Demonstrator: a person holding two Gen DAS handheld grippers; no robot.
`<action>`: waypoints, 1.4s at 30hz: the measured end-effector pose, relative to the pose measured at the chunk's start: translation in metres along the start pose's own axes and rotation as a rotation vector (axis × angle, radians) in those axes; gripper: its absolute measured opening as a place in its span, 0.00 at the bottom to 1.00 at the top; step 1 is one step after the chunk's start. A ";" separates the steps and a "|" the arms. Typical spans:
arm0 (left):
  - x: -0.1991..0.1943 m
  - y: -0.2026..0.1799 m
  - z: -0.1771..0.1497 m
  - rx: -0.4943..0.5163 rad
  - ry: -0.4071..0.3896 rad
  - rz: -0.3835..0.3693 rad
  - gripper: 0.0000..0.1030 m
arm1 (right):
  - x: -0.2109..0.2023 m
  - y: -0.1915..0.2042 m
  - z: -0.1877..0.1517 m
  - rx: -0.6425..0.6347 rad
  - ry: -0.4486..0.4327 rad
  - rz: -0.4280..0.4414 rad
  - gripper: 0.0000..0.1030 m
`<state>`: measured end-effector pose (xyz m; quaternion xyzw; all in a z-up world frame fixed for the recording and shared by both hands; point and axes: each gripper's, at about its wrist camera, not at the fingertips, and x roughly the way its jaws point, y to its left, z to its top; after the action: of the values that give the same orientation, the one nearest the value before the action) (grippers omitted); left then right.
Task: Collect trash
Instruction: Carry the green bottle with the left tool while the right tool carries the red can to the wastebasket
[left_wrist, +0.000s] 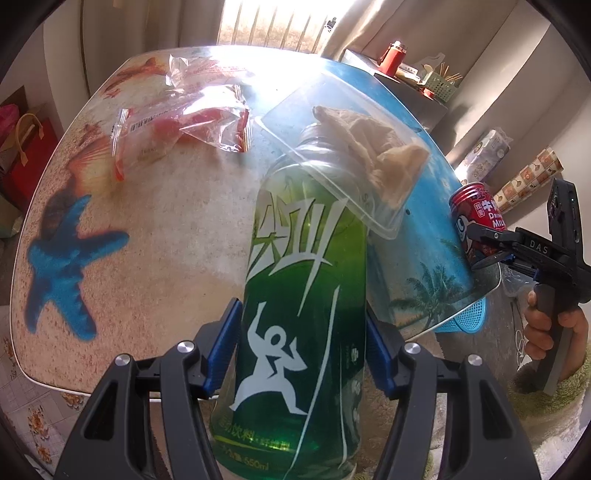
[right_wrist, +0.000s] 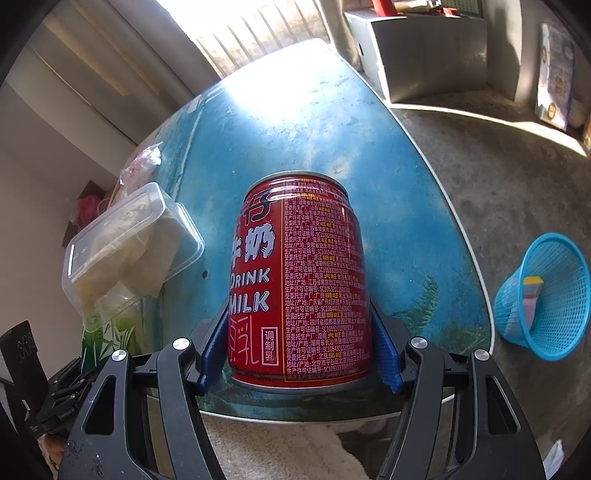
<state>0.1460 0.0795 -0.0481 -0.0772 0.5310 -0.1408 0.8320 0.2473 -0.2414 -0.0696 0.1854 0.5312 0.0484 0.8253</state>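
My left gripper (left_wrist: 301, 314) is shut on a green drink bottle (left_wrist: 303, 332), its blue pads pressing both sides. The bottle's top is hidden behind a clear plastic container (left_wrist: 332, 110) holding crumpled paper. My right gripper (right_wrist: 299, 310) is shut on a red milk can (right_wrist: 299, 280), upright over the table's near edge. In the left wrist view that can (left_wrist: 476, 210) and the right gripper (left_wrist: 487, 247) are at the table's right edge, held by a hand. The container (right_wrist: 129, 247) and the bottle (right_wrist: 107, 332) appear left of the can in the right wrist view.
Clear plastic bags with red print (left_wrist: 184, 122) lie at the far side of the beach-print table (left_wrist: 166, 229). A blue mesh basket (right_wrist: 546, 295) stands on the floor right of the table, with something inside. A cabinet with clutter stands beyond.
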 end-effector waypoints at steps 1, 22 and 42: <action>0.002 0.000 0.003 0.000 0.005 -0.006 0.58 | 0.000 0.000 0.001 0.001 0.000 0.002 0.62; -0.026 0.027 -0.007 -0.018 -0.004 0.119 0.56 | 0.003 0.003 0.002 -0.025 -0.010 -0.003 0.63; -0.013 0.027 0.004 0.002 0.050 0.112 0.61 | 0.008 0.006 0.007 -0.052 -0.011 -0.019 0.71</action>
<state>0.1488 0.1094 -0.0428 -0.0430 0.5551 -0.0962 0.8251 0.2578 -0.2354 -0.0717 0.1591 0.5271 0.0534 0.8331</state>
